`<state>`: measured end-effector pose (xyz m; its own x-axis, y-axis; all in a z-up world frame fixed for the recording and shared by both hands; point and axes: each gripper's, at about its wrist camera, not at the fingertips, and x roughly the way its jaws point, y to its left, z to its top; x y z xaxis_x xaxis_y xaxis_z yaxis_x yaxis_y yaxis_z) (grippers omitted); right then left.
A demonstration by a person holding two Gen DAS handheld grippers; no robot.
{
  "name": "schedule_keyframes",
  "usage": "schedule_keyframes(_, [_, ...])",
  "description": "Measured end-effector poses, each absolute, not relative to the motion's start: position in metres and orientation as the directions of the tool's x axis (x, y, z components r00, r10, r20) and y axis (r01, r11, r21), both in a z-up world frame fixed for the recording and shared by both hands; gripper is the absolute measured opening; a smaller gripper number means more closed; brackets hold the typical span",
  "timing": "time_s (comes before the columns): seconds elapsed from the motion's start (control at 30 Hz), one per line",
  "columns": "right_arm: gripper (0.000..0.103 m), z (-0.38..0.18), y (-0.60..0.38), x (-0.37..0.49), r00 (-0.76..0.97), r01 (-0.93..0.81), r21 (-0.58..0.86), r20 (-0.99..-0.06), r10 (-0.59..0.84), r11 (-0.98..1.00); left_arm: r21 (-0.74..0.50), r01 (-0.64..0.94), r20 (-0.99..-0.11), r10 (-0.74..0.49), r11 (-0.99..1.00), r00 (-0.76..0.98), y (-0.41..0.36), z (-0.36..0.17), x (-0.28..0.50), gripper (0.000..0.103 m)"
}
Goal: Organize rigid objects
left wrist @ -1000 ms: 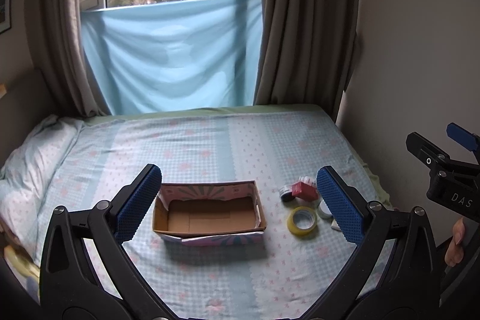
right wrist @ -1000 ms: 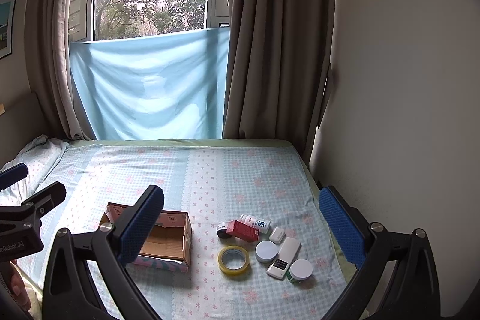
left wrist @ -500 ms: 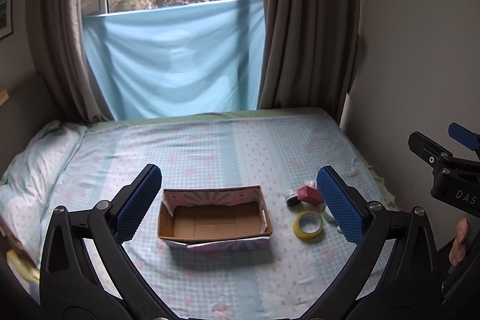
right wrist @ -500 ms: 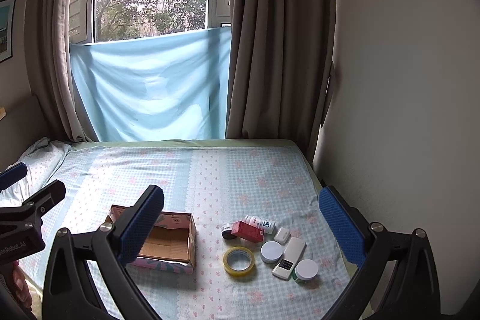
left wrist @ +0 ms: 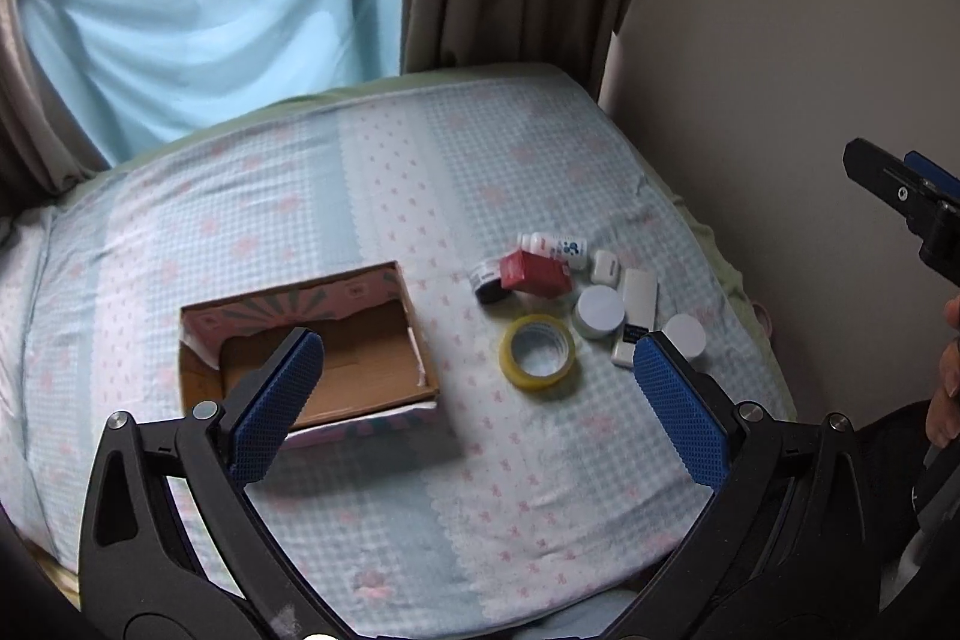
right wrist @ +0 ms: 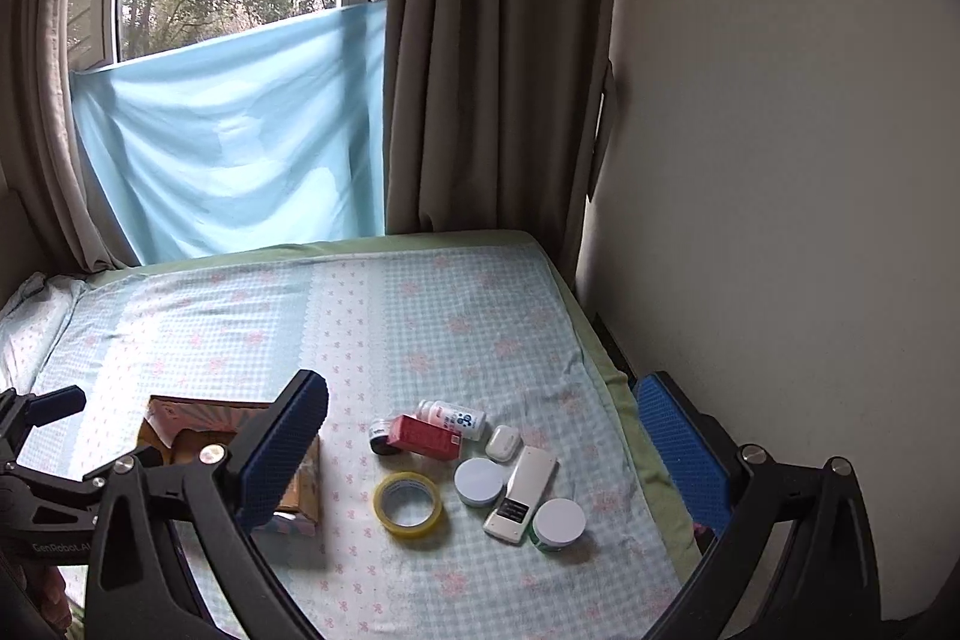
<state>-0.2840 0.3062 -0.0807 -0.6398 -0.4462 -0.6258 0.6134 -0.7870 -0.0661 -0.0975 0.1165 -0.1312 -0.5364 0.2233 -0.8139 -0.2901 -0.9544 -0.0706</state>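
Observation:
An open, empty cardboard box (left wrist: 312, 340) (right wrist: 180, 424) sits on the bed. To its right lies a cluster: a yellow tape roll (left wrist: 538, 353) (right wrist: 408, 503), a red carton (left wrist: 535, 273) (right wrist: 425, 437), a white bottle (left wrist: 555, 244) (right wrist: 453, 418), a small dark jar (left wrist: 487, 283), two white round tins (left wrist: 600, 311) (right wrist: 559, 523), a white remote (left wrist: 635, 313) (right wrist: 521, 484) and a small white case (left wrist: 606, 267) (right wrist: 503, 443). My left gripper (left wrist: 480, 400) is open and empty above the bed, between box and cluster. My right gripper (right wrist: 480, 451) is open and empty, above the cluster.
The bed (left wrist: 420, 172) has a pale blue checked sheet. A wall (right wrist: 780, 160) runs close along its right edge. Brown curtains (right wrist: 492, 40) and a blue cloth (right wrist: 228, 142) hang behind the bed's far end. A pillow (right wrist: 24, 316) lies at the far left.
The left gripper has tilted down and moved forward and right; box and cluster now appear larger and closer. The right gripper has moved slightly nearer the cluster. Both stay open.

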Motion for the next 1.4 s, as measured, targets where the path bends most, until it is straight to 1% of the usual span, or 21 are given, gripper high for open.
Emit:
schedule_keyframes(0.1, [0.103,-0.114,0.312,-0.322,-0.608,0.603,-0.054,-0.677,-0.414,-0.796,-0.056,-0.314,-0.861,0.205,-0.948,-0.466,0.153,-0.178,-0.116,0.103])
schedule_keyframes(0.27, [0.103,-0.181,0.311,-0.383,-0.543,0.593,-0.049,-0.762,-0.354,-0.804,-0.032,-0.367,-0.913,0.177,-0.93,-0.369,0.205,-0.259,-0.141,0.103])
schedule_keyframes(0.4, [0.103,-0.237,0.308,-0.426,-0.468,0.579,-0.021,-0.827,-0.311,-0.815,-0.034,-0.345,-0.946,0.142,-0.938,-0.293,0.225,-0.316,-0.161,0.103])
schedule_keyframes(0.57, [0.103,-0.3,0.318,-0.453,-0.418,0.556,-0.025,-0.872,-0.254,-0.831,-0.04,-0.31,-0.972,0.108,-0.95,-0.208,0.232,-0.381,-0.175,0.103])
schedule_keyframes(0.77, [0.103,-0.361,0.338,-0.448,-0.371,0.56,-0.038,-0.905,-0.209,-0.828,-0.041,-0.279,-0.989,0.078,-0.959,-0.125,0.232,-0.451,-0.18,0.103])
schedule_keyframes(0.9, [0.103,-0.39,0.349,-0.431,-0.358,0.591,-0.071,-0.916,-0.182,-0.804,-0.043,-0.283,-0.99,0.078,-0.958,-0.116,0.234,-0.479,-0.181,0.103])
schedule_keyframes(1.1, [0.103,-0.43,0.358,-0.421,-0.347,0.595,-0.119,-0.93,-0.121,-0.795,-0.041,-0.305,-0.985,0.09,-0.951,-0.148,0.238,-0.498,-0.186,0.103])
schedule_keyframes(1.27, [0.103,-0.446,0.36,-0.42,-0.369,0.595,-0.167,-0.926,-0.083,-0.786,-0.046,-0.308,-0.978,0.105,-0.95,-0.178,0.237,-0.505,-0.187,0.103])
schedule_keyframes(1.4, [0.103,-0.45,0.357,-0.421,-0.392,0.613,-0.191,-0.916,-0.085,-0.766,-0.037,-0.338,-0.972,0.112,-0.94,-0.205,0.24,-0.508,-0.186,0.103])
